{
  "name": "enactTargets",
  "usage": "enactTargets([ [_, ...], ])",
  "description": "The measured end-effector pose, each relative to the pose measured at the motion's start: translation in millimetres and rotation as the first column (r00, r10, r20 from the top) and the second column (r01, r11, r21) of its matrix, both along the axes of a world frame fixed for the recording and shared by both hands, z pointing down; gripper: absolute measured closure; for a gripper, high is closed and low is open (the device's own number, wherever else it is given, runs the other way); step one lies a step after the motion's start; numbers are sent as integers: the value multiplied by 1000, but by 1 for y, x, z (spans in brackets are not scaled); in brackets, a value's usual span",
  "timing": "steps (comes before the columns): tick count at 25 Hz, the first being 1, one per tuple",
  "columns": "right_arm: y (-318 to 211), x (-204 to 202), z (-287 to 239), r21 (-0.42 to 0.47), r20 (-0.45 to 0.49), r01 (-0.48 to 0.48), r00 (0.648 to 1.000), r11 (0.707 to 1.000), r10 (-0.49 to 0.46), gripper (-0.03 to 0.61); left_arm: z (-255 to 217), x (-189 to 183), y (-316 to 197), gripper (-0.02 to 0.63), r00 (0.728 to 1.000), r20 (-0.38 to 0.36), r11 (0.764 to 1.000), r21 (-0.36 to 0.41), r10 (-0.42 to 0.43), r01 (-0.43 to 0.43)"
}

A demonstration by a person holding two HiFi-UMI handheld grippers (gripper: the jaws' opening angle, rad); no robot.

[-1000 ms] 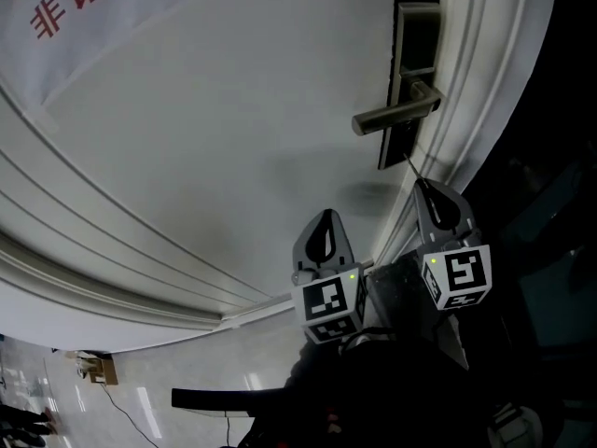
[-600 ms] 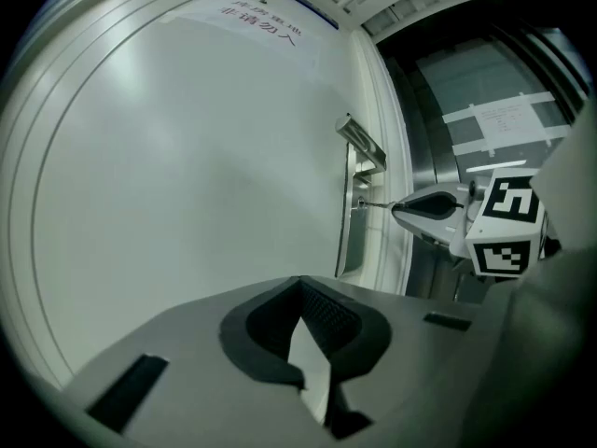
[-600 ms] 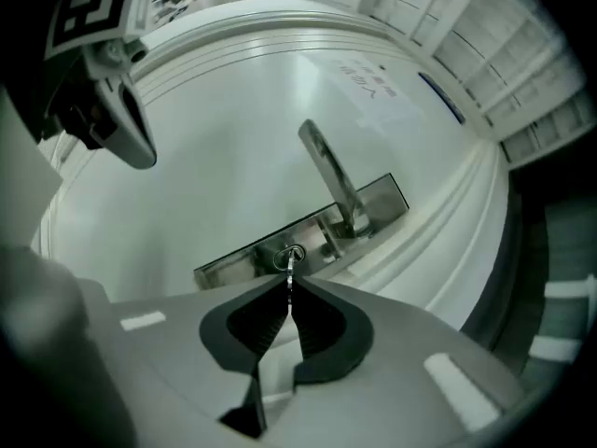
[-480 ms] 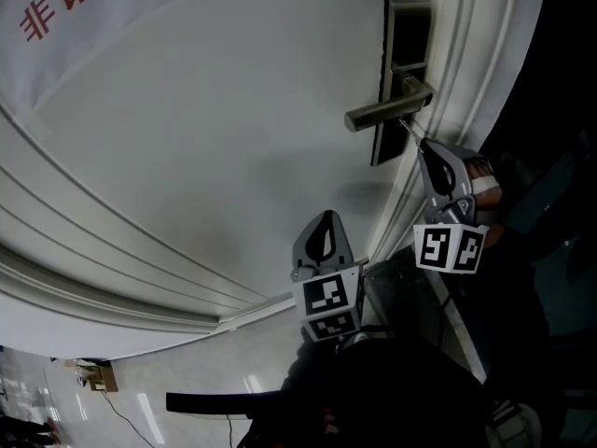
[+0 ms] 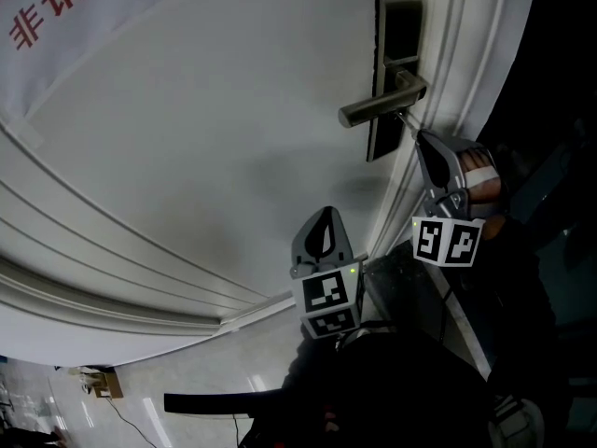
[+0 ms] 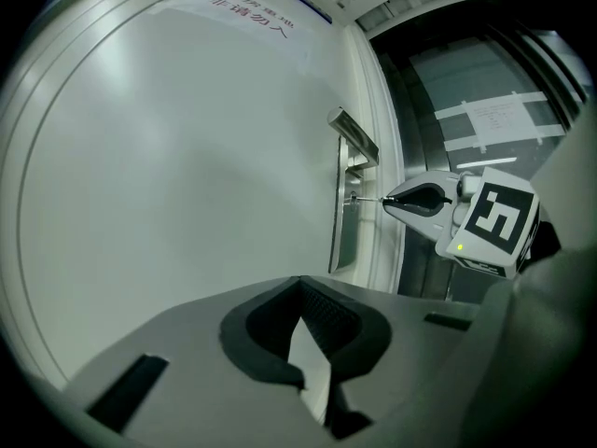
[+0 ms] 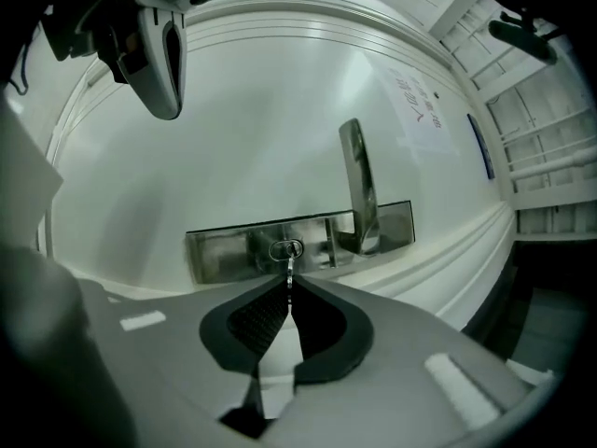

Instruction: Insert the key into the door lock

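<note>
A metal lock plate (image 5: 395, 26) with a lever handle (image 5: 381, 105) sits on the white door (image 5: 205, 138). My right gripper (image 5: 420, 136) is just below the handle, shut on a thin key (image 7: 289, 271). The key's tip meets the round keyhole (image 7: 286, 248) in the lock plate (image 7: 224, 253); how deep it sits I cannot tell. In the left gripper view the key (image 6: 367, 197) bridges the right gripper (image 6: 399, 200) and the plate (image 6: 347, 222). My left gripper (image 5: 326, 217) hangs lower, away from the lock, shut with nothing in it (image 6: 300, 286).
White door-frame mouldings (image 5: 438, 82) run along the lock's right side. A sheet with red print (image 5: 56, 3) is stuck on the door's upper left. Dark glass panels (image 6: 466, 129) lie beyond the frame. A tiled floor (image 5: 140, 399) shows at the bottom left.
My right gripper has moved up to the lock and turned, bringing the key's tip from below the plate to the keyhole. The left gripper has stayed put.
</note>
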State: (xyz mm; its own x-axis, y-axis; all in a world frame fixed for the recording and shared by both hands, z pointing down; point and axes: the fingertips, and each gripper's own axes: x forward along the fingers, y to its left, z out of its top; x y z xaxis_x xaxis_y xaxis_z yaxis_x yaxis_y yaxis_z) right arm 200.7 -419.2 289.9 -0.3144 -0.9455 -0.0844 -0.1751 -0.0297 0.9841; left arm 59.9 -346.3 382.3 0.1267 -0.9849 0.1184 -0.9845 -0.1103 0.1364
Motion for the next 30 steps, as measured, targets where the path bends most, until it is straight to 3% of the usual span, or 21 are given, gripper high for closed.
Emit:
enactTargets([
  [11, -4, -5, -2, 28, -120, -14, 993, 999, 17, 566, 0, -3, -1, 612, 1000, -14, 1000, 1, 4, -4],
  [30, -13, -14, -6, 1, -174, -74, 982, 997, 73, 566, 0, -6, -5, 612, 1000, -23, 1000, 8, 16, -16],
])
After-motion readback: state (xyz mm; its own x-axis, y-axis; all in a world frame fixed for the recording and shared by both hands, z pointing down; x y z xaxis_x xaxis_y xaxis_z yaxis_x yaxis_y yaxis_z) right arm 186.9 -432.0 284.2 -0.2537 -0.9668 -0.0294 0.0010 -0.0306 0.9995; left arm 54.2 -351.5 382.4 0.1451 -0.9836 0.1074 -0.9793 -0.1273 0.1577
